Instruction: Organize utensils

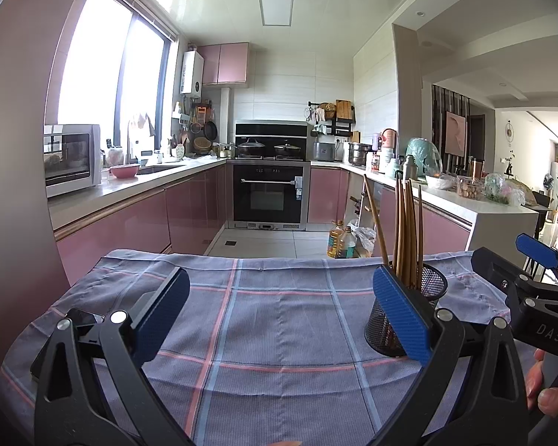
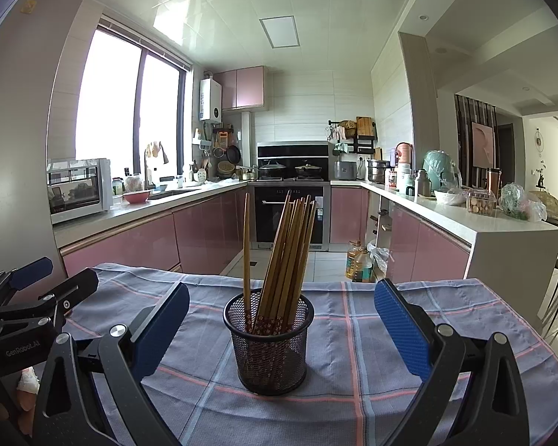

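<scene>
Wooden chopsticks [image 2: 279,252] stand bundled in a black mesh cup [image 2: 269,345], which sits upright on the checked cloth [image 2: 390,334] covering the tabletop. Most of the sticks lean together to one side of the cup, while a single one stands nearly straight apart from the bunch; the cup's walls are what keep them up. As far as we can see, no loose utensils lie on the cloth, so we judge the sorting to be finished or very nearly so.

We hold our right tongs [image 2: 282,323] spread wide, one blue pad on each side of the cup and well clear of it, pinching nothing. We read that framing as a deliberate one: the cup stays centred in the right wrist view, and a short reach forward would bring the pads around it if it needed steadying or shifting.

Our left tongs [image 1: 279,304] are spread as well and empty, hovering over bare cloth with the cup [image 1: 424,297] just behind their right pad [image 1: 401,316]. Keeping that side low and off to the left leaves room around the cup.

If we do move the cup, the tall leaning sticks could tip it, so a grip low on the mesh seems wiser.
</scene>
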Demonstrator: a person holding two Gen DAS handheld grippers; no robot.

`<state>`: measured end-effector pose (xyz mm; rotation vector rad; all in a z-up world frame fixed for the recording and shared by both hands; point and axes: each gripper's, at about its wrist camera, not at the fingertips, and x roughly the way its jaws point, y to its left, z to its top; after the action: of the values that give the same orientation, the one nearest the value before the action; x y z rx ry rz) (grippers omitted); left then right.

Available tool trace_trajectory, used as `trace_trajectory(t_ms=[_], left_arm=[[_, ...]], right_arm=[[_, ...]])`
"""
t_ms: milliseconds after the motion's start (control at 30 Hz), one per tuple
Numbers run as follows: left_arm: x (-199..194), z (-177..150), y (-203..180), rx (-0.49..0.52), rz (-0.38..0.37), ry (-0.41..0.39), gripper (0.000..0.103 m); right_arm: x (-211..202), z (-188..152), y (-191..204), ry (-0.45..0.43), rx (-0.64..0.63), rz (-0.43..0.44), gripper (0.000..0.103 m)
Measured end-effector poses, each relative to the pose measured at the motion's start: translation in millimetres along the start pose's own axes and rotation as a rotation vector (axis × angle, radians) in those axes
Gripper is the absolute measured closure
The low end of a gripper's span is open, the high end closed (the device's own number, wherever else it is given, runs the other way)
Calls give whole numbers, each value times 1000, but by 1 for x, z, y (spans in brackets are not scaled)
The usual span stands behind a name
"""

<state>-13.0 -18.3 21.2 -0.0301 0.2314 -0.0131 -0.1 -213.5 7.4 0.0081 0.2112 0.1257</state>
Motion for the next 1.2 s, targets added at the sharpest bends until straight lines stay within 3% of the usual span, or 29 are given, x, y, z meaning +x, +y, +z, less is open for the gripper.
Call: trace_trajectory(t_ms=[1200], left_arm=[[-2,-5,-3,4,-6,4,6]], right_arm=[[1,-4,-1,8,14,-1,7]])
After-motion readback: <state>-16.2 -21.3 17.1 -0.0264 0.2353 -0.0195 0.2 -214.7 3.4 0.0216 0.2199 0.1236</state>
